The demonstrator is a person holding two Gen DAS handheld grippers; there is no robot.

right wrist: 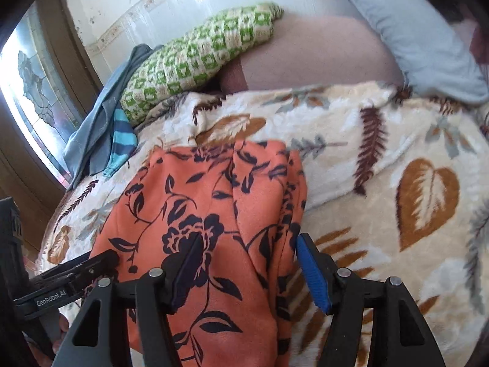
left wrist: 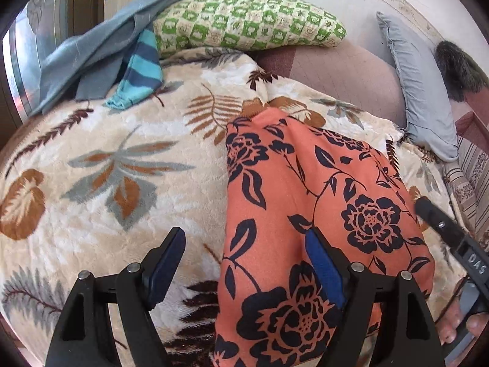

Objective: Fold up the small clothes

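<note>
An orange garment with dark blue flowers (left wrist: 305, 183) (right wrist: 198, 198) lies folded into a long strip on a cream leaf-print blanket (left wrist: 107, 153) (right wrist: 382, 159). My left gripper (left wrist: 244, 240) stands open over the garment's near left edge. One finger is above the blanket and the other above the cloth, and neither pad presses. My right gripper (right wrist: 249, 243) is open too, straddling the garment's right edge, where layered folds show. In the left wrist view the right gripper's finger (left wrist: 443, 223) shows at the far right, held by a hand (left wrist: 458, 327). The left gripper's finger (right wrist: 91, 263) shows in the right wrist view.
A green checkered pillow (left wrist: 244, 21) (right wrist: 189, 61) lies at the back. Blue-grey clothes (left wrist: 91, 52) and a teal striped piece (left wrist: 140, 64) are piled at the back left by a window. A grey pillow (left wrist: 421, 91) and a dark furry thing (left wrist: 458, 67) lie at the right.
</note>
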